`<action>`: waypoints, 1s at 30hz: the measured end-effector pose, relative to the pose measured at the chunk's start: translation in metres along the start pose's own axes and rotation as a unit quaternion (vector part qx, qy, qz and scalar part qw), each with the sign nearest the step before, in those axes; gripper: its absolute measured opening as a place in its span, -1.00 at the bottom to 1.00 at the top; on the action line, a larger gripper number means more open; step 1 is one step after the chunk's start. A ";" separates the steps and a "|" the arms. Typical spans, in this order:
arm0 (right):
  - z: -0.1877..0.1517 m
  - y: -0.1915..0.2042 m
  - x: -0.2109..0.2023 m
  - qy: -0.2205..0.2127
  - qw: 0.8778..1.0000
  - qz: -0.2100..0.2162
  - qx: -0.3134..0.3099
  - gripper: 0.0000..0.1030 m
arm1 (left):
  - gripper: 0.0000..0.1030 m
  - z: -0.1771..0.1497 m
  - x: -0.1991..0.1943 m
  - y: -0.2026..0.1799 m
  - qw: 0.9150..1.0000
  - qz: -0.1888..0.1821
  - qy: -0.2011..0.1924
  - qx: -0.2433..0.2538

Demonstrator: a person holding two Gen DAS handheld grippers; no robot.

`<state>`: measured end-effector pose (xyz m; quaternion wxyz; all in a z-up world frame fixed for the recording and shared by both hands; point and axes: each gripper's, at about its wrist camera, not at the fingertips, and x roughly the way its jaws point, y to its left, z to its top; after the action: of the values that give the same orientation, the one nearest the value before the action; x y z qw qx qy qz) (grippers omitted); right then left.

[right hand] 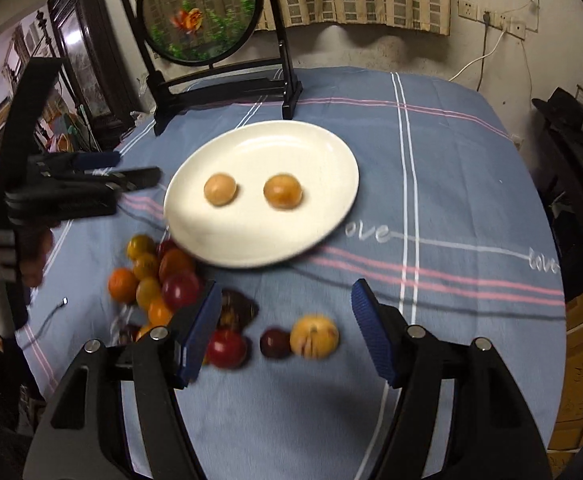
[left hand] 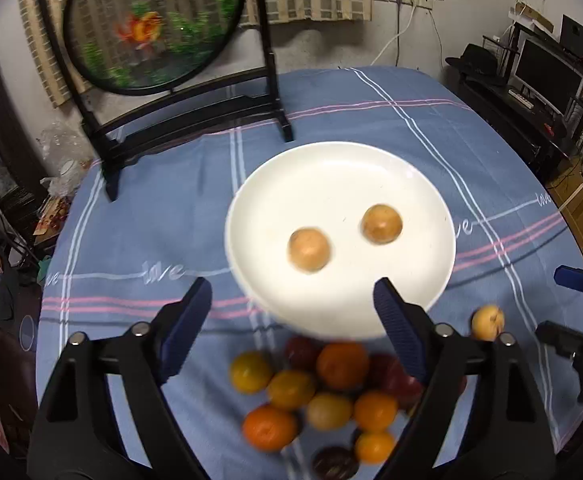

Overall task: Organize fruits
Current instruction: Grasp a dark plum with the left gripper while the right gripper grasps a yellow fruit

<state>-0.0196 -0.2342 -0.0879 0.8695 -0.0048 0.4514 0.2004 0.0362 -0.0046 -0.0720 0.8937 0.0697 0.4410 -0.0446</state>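
A white plate (left hand: 331, 168) (right hand: 323, 148) sits mid-table with two tan round fruits (left hand: 308, 250) (left hand: 382, 224) (right hand: 220, 189) (right hand: 282, 191) on it. A pile of orange, yellow and dark red fruits (left hand: 323, 392) (right hand: 159, 280) lies on the cloth in front of the plate. One yellow fruit (left hand: 487, 322) (right hand: 314, 336) lies apart, next to dark red ones (right hand: 227, 348). My left gripper (left hand: 291, 304) is open and empty above the pile at the plate's near rim. My right gripper (right hand: 285, 320) is open and empty over the yellow fruit and red fruits.
A blue striped tablecloth (left hand: 151, 240) covers the round table. A black-framed round goldfish screen (left hand: 151, 24) (right hand: 203, 8) stands at the back left. A desk with monitor (left hand: 547, 68) stands beyond the right edge. The right gripper shows at the left wrist view's right edge (left hand: 579, 320).
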 end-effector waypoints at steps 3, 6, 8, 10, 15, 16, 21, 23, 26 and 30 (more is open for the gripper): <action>-0.019 0.002 0.001 0.014 1.000 0.005 0.008 0.31 | 0.68 -0.029 -0.012 0.013 1.000 0.003 0.007 -0.003; -0.042 0.014 0.004 0.032 0.999 0.019 0.003 0.31 | 0.68 -0.056 -0.018 0.023 1.000 0.003 0.021 -0.009; -0.054 0.028 0.008 0.043 0.998 0.037 -0.004 0.32 | 0.68 -0.077 -0.020 0.032 0.999 0.005 0.036 -0.020; -0.064 0.051 0.017 0.055 0.997 0.048 -0.035 0.32 | 0.68 -0.095 -0.018 0.042 0.998 0.007 0.057 -0.039; -0.073 0.086 0.052 0.085 0.994 0.046 -0.059 0.11 | 0.68 -0.127 -0.021 0.057 0.994 0.006 0.084 -0.068; -0.072 0.088 0.060 0.092 0.993 0.049 -0.050 0.10 | 0.68 -0.130 -0.022 0.057 0.994 0.006 0.085 -0.066; -0.070 0.089 0.085 0.111 0.992 0.052 -0.015 -0.05 | 0.68 -0.143 -0.031 0.048 0.995 -0.013 0.086 -0.042; -0.068 0.092 0.092 0.109 0.993 0.050 -0.020 -0.10 | 0.68 -0.146 -0.030 0.037 0.995 -0.029 0.090 -0.019; -0.065 0.090 0.091 0.111 0.992 0.065 -0.011 -0.46 | 0.68 -0.150 -0.025 0.019 0.994 -0.047 0.092 0.015; -0.067 0.076 0.075 0.104 0.992 0.072 0.007 -0.46 | 0.68 -0.151 -0.010 -0.006 0.992 -0.066 0.096 0.052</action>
<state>-0.0606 -0.1510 -0.1734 0.8012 0.0125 0.5400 0.2575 -0.0895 0.0147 -0.1553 0.8372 0.0906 0.5259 -0.1198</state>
